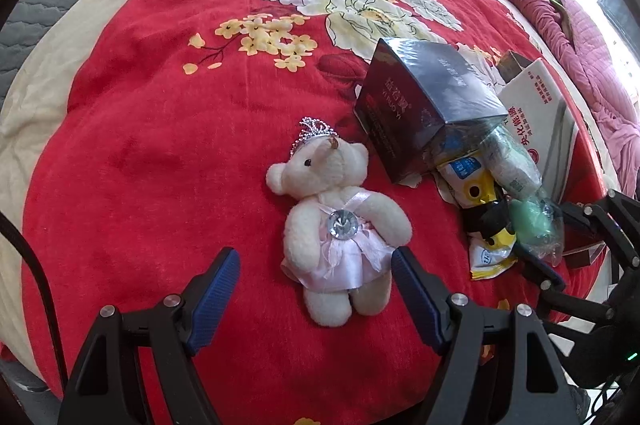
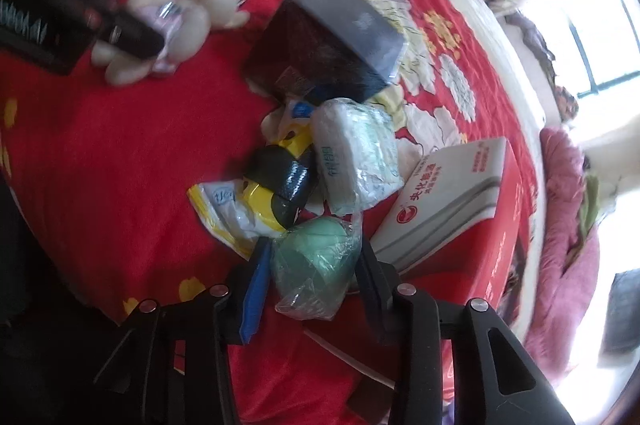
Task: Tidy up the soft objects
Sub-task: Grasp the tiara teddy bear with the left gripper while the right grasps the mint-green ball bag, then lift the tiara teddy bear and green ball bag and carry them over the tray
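Teddy bear [image 1: 340,221], light and plush, is seen lying on the red bedspread [image 1: 160,145], straddled at its skirt by the open left hand-held gripper [image 1: 316,265]; a bagged green soft object [image 2: 316,261] is flanked by the half-closed right hand-held gripper [image 2: 312,265], pad contact unclear

My blue ribbed pads [image 1: 214,295] are looking matt; the bear [image 1: 340,221] is showing fuzzy plush and shiny satin, the blanket [image 1: 160,129] velvety cloth, the dark box [image 1: 424,105] glossy film, the green ball's bag [image 2: 316,265] crinkly clear plastic.
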`<state>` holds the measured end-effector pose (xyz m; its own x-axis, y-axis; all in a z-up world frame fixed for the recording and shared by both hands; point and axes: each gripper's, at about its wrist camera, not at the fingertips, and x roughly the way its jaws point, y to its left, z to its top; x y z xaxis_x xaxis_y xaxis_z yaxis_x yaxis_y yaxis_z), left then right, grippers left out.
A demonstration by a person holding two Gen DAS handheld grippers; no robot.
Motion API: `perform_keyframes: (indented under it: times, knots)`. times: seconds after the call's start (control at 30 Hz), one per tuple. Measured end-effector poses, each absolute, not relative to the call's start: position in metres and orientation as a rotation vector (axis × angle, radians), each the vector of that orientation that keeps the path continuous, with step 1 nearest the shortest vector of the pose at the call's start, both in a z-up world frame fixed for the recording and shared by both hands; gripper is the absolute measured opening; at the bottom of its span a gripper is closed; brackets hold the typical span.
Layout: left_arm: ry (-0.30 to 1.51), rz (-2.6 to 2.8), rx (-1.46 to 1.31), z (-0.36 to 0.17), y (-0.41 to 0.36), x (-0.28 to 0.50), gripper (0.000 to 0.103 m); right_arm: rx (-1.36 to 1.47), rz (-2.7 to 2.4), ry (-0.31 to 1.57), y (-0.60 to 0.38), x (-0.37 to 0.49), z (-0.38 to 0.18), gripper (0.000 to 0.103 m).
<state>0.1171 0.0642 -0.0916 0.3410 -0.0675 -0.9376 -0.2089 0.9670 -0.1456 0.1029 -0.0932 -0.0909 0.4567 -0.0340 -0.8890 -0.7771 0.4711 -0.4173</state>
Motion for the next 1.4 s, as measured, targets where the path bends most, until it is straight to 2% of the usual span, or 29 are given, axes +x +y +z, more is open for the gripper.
perform_keyframes:
  times: [0.43, 0.53, 0.6, 0.63, 0.93, 1.4]
  knots:
    - [1.245, 0.103, -0.342, -0.109, 0.067, 0.138, 0.075, -0.557, 0.541, 0.989, -0.133, 0.096, -0.038, 0.038]
    - [1.242, 0.081, -0.361, -0.111, 0.066, 0.142, 0.060, -0.507, 0.536, 0.977, -0.139, 0.096, -0.027, 0.038]
    - [1.230, 0.053, -0.383, -0.111, 0.064, 0.144, 0.034, -0.484, 0.537, 0.966, -0.140, 0.095, -0.021, 0.038]
    - [1.231, 0.039, -0.403, -0.112, 0.063, 0.145, 0.031, -0.467, 0.539, 0.957, -0.140, 0.095, -0.017, 0.038]
    - [1.169, 0.007, -0.416, -0.094, 0.050, 0.131, 0.029, -0.349, 0.513, 0.930, -0.156, 0.097, 0.002, 0.038]
    - [1.025, -0.057, -0.290, -0.011, 0.003, 0.112, 0.029, -0.173, 0.455, 0.817, -0.201, 0.085, 0.056, 0.038]
